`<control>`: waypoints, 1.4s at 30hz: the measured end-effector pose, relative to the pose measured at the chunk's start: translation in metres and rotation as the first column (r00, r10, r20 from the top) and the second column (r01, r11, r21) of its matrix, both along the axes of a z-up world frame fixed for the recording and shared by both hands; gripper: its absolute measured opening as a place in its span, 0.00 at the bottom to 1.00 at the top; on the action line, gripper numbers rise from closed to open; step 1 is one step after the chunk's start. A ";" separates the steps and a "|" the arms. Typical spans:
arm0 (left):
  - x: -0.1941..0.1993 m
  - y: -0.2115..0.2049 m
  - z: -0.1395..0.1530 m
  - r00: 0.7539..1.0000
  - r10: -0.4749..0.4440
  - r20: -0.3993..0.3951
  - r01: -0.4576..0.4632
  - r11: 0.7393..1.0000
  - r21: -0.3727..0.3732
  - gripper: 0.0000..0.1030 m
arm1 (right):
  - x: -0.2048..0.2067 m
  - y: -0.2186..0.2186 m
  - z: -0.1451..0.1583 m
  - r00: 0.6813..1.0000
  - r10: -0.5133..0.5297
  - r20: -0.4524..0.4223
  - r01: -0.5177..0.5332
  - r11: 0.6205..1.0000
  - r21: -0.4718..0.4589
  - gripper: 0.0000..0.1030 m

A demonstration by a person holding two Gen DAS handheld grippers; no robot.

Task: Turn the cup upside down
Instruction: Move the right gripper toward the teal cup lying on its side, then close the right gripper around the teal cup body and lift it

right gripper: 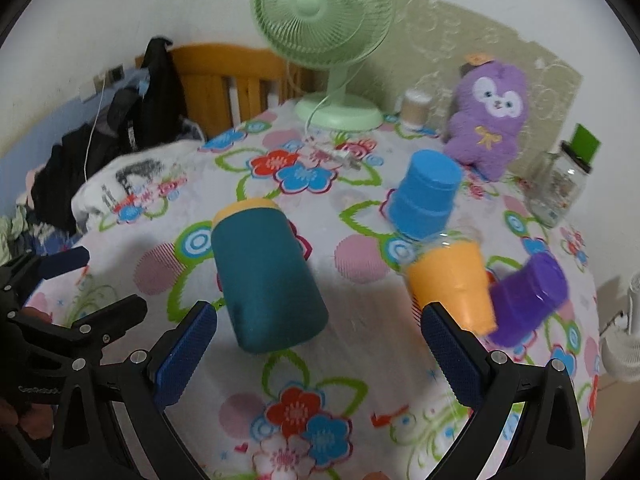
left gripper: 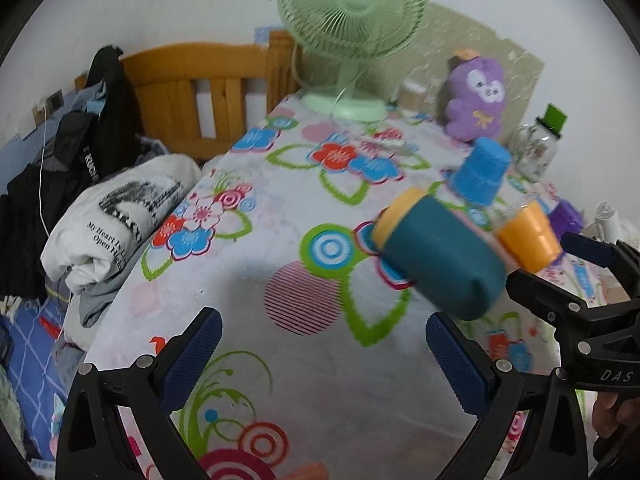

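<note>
A teal cup with a yellow rim [right gripper: 266, 276] lies on its side on the flowered tablecloth, its base toward me; it also shows in the left wrist view [left gripper: 438, 256]. My right gripper [right gripper: 316, 354] is open just behind its base, not touching it. My left gripper [left gripper: 322, 354] is open and empty, to the left of the cup. An orange cup [right gripper: 452, 284] stands upside down to the right. A blue cup [right gripper: 426, 196] stands upside down farther back. A purple cup [right gripper: 526, 300] lies tilted at the right.
A green fan [right gripper: 324, 20], a purple plush toy [right gripper: 490, 120], a glass jar [right gripper: 560, 188] and a small beige cup [right gripper: 416, 108] stand along the table's back. A wooden bed frame [left gripper: 208, 92] with clothes and a folded white shirt [left gripper: 116, 220] is on the left.
</note>
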State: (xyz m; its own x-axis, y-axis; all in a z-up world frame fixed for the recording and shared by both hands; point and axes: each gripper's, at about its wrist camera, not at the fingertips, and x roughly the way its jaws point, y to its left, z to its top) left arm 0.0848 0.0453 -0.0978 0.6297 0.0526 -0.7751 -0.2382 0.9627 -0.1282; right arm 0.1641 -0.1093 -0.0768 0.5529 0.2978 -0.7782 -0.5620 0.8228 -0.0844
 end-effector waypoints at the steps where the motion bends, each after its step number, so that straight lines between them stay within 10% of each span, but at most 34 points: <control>1: 0.003 0.003 -0.003 1.000 0.009 -0.010 -0.009 1.000 0.003 1.00 | 0.004 0.004 -0.003 1.000 0.014 -0.011 -0.014 1.000 -0.006 1.00; 14: 0.016 0.016 -0.024 0.995 0.014 -0.103 -0.009 0.999 0.054 1.00 | 0.040 0.053 -0.041 0.979 0.154 -0.134 -0.158 0.987 -0.020 0.99; 18: 0.018 0.013 -0.024 0.994 0.003 -0.111 0.003 0.998 0.057 1.00 | 0.042 0.062 -0.048 0.971 0.173 -0.164 -0.184 0.981 -0.055 0.74; 24: 0.013 0.011 -0.021 0.995 -0.003 -0.100 0.009 0.999 0.052 1.00 | 0.041 0.057 -0.048 0.968 0.154 -0.197 -0.166 0.985 -0.047 0.72; 42: -0.047 -0.028 -0.001 0.995 -0.098 -0.015 0.098 0.995 0.021 1.00 | -0.052 0.007 -0.012 0.989 0.095 -0.110 -0.103 0.993 -0.063 0.68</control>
State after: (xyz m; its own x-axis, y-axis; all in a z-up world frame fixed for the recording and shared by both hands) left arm 0.0376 0.0171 -0.0986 0.6218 0.0078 -0.7832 -0.1439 0.9841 -0.1045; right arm 0.1122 -0.1026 -0.0887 0.4359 0.2906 -0.8518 -0.6491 0.7571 -0.0738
